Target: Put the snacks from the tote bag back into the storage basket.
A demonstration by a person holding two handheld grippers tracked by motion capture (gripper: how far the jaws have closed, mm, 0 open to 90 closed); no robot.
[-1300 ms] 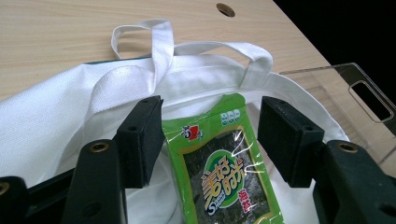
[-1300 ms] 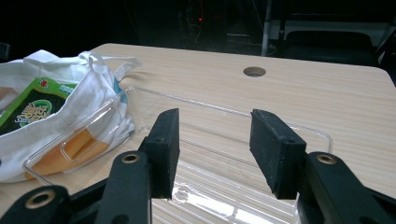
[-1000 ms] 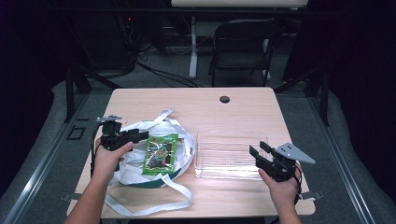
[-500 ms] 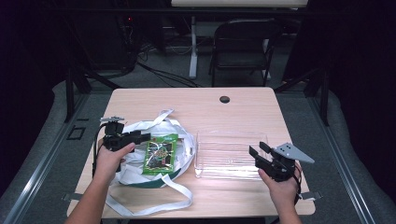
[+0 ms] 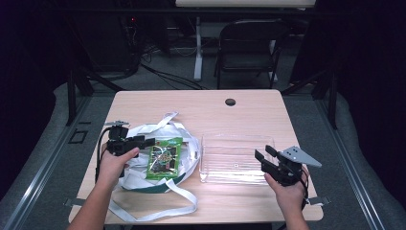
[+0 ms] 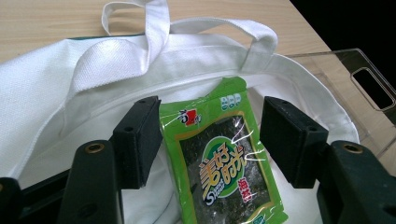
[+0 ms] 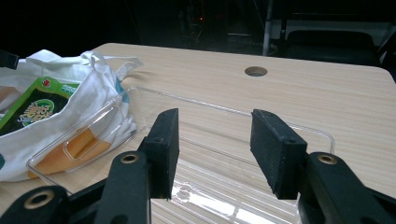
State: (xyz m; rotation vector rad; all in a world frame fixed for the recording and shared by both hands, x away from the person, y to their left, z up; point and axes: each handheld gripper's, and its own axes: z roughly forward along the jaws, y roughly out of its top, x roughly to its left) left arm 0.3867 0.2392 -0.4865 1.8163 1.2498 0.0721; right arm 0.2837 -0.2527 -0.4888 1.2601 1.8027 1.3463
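A green seaweed snack packet [image 5: 164, 158] lies flat on a white tote bag [image 5: 136, 132] at the table's left. My left gripper [image 5: 148, 141] hovers at the packet's left edge, open. In the left gripper view the packet [image 6: 224, 158] lies between and below the spread jaws of my left gripper [image 6: 210, 135], with the bag [image 6: 46, 93] under it. I cannot tell whether the pads touch it. At the right, my right gripper [image 5: 262, 154] is open at the near right corner of a clear plastic tray [image 5: 237, 158]. Nothing sits between the jaws of my right gripper [image 7: 212, 144]; the empty tray [image 7: 261, 126] is beyond them.
The bag's long white straps [image 5: 158, 211] trail toward the table's front edge. A round cable hole [image 5: 230, 102] sits at the back centre of the wooden table [image 5: 201, 110]. A folding chair [image 5: 249, 48] stands behind it. The tray's handle cut-out [image 6: 371, 88] faces the bag.
My left gripper has edged slightly right toward the packet. The right gripper, tray and bag have stayed put.
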